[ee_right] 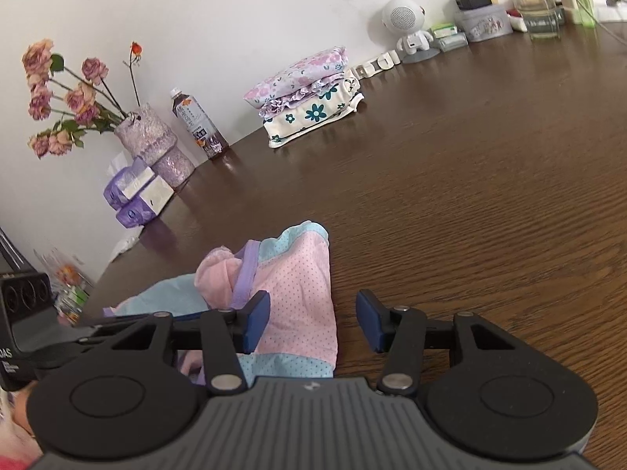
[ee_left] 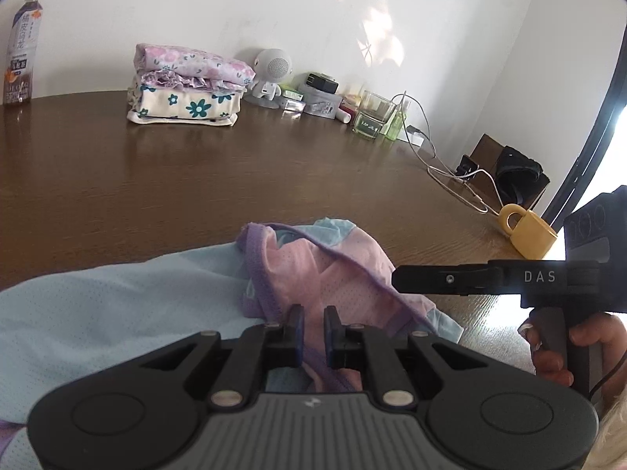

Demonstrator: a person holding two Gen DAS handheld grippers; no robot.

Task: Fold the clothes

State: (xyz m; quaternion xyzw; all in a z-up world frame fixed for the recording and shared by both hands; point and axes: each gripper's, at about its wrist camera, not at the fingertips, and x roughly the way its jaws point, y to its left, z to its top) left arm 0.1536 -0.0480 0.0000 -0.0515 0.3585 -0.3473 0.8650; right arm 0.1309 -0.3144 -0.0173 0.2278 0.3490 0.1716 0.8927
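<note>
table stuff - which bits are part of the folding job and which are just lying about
Part of the job:
- pink and blue garment
- stack of folded clothes
- left gripper
- right gripper

Just lying about:
- drink bottle
- vase of flowers
- robot-shaped speaker
- yellow padlock
- glass

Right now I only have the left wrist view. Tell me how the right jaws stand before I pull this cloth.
Observer: The right gripper has its jaws wide apart and holds nothing.
Operator: Say what lies under each finger.
Observer: One finger is over the pink panel of the garment. The other is over bare table.
Operator: Report what stands past the bottle.
Observer: A vase of dried roses and purple tissue packs stand there, by the wall.
</note>
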